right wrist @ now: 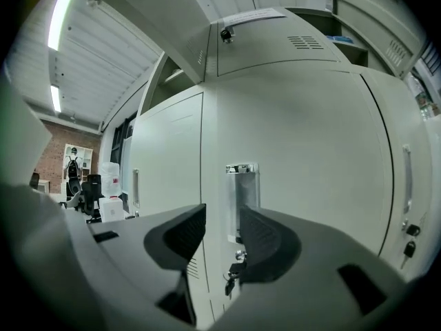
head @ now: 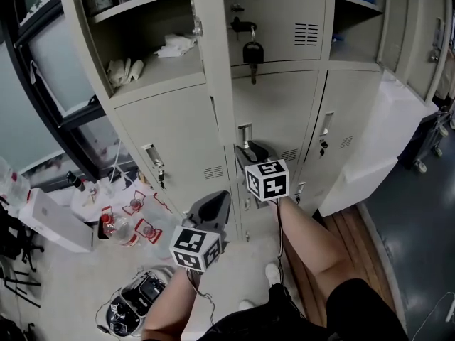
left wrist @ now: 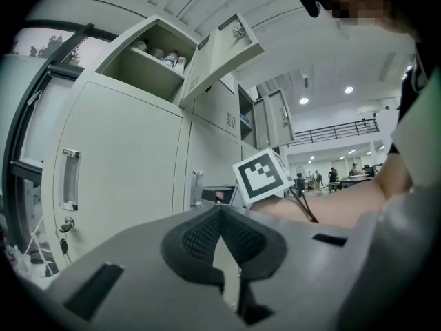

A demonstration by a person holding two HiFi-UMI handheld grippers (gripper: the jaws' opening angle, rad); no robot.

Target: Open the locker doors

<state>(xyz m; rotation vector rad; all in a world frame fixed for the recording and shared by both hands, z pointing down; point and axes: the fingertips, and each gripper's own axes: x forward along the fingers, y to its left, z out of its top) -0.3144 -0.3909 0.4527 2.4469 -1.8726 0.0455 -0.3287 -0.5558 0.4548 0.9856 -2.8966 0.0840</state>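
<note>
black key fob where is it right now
In the head view, the black key fob hangs top centre from the lock of the beige metal locker door, right of the open compartment.

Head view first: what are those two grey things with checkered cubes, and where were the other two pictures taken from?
No robot here: a person holds a tool in each hand, each with two jaws and a marker cube. The head view comes from a camera on the person's head, looking down at beige lockers. The other two pictures come from cameras riding on the tools. The left gripper has its jaws together, holding nothing. The right gripper has its jaws apart, empty, facing a closed door's handle. One upper locker stands open, cloths on its shelf.
</note>
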